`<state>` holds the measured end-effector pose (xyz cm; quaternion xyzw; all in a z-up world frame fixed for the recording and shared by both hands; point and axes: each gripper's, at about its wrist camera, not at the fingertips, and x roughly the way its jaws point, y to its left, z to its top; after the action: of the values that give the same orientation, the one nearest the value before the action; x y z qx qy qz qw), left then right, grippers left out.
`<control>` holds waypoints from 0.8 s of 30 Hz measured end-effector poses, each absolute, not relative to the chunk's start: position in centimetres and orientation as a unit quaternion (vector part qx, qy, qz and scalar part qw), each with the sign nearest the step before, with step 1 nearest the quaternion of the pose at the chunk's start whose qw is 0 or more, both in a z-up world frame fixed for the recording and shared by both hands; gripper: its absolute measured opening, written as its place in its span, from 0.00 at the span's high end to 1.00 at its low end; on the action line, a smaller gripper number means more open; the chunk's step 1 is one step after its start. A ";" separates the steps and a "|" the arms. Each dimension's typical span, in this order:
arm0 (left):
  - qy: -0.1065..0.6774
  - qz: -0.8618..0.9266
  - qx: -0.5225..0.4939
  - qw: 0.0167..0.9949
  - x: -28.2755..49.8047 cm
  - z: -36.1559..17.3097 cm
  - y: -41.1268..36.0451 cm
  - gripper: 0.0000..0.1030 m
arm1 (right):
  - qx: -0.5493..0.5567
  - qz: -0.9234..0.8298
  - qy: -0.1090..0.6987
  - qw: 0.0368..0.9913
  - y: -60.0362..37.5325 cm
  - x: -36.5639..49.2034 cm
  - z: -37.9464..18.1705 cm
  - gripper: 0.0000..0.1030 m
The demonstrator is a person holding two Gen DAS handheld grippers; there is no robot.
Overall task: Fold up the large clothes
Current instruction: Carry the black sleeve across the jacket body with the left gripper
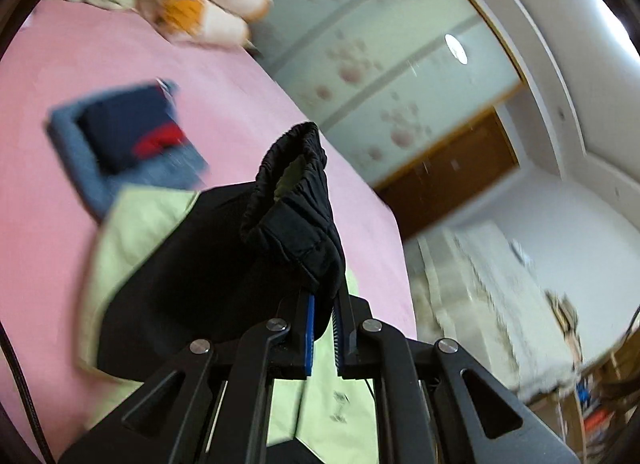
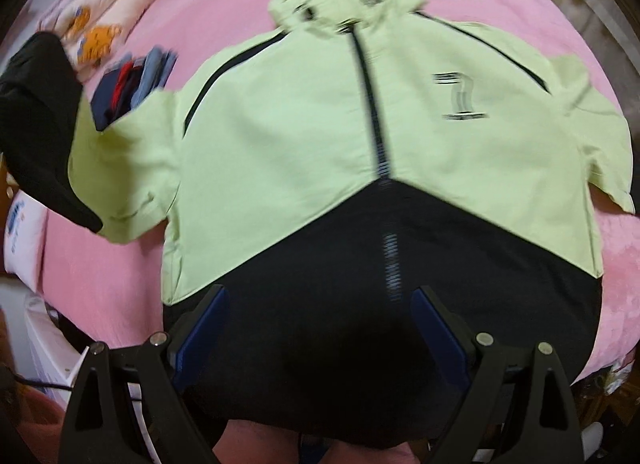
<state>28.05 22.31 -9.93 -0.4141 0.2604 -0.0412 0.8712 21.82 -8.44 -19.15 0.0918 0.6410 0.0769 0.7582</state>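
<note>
A light green and black zip jacket (image 2: 320, 112) lies front up on the pink bed (image 2: 120, 272), hood at the far end. My left gripper (image 1: 323, 304) is shut on the black elastic cuff (image 1: 296, 200) of one sleeve and holds it lifted above the bed. That raised black sleeve (image 2: 36, 124) shows at the left edge of the right wrist view. My right gripper (image 2: 320, 304) is open and empty, its jaws wide apart over the jacket's black hem (image 2: 360, 304).
A stack of folded blue, navy and red clothes (image 1: 128, 140) lies on the bed beside the jacket, also in the right wrist view (image 2: 132, 84). Patterned pillows (image 1: 200, 4) sit at the bed's head. Wardrobe doors (image 1: 380, 64) stand beyond the bed's edge.
</note>
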 end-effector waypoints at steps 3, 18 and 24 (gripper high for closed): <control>0.301 -0.067 -0.384 0.870 30.3 -11.9 16.8 0.95 | 0.114 0.066 0.627 0.768 -12.3 21.7 -18.7 0.10; 0.543 0.007 -0.230 0.807 32.4 -22.5 10.8 0.19 | 0.220 0.066 0.626 0.745 -19.4 25.0 -23.4 0.16; 0.590 0.114 -0.150 0.785 29.3 -23.2 16.8 0.17 | 0.247 0.121 0.635 0.722 -15.4 27.3 -25.6 0.19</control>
<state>29.29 16.75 -23.17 -0.1501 0.5895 0.1139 0.7855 27.34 -15.43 -25.64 0.2468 0.6353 0.1205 0.7218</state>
